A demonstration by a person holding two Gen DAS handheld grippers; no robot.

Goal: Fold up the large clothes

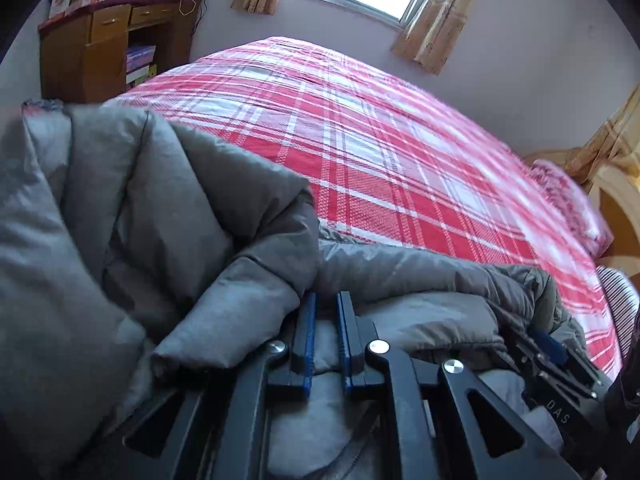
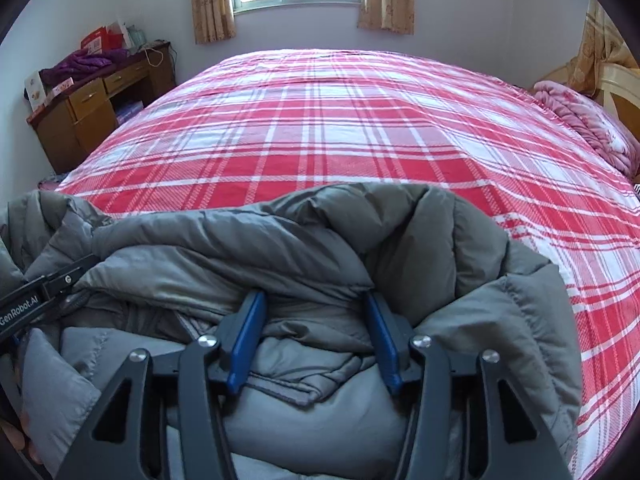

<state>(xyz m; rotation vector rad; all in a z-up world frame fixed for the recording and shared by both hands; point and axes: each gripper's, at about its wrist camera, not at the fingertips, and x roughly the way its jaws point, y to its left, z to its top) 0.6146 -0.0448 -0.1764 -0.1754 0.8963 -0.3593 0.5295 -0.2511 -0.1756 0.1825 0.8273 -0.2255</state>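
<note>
The grey coat [image 2: 304,264] lies bunched at the near edge of the plaid bed [image 2: 340,120], its lower part cut off. The left gripper [image 1: 326,300] pinches a fold, tips buried. Only the right view shows the right gripper [image 2: 316,300] spread, coat between.

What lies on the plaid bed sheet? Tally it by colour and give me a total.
Grey: 1, the padded coat
Pink: 1, the bunched blanket
Total: 2
</note>
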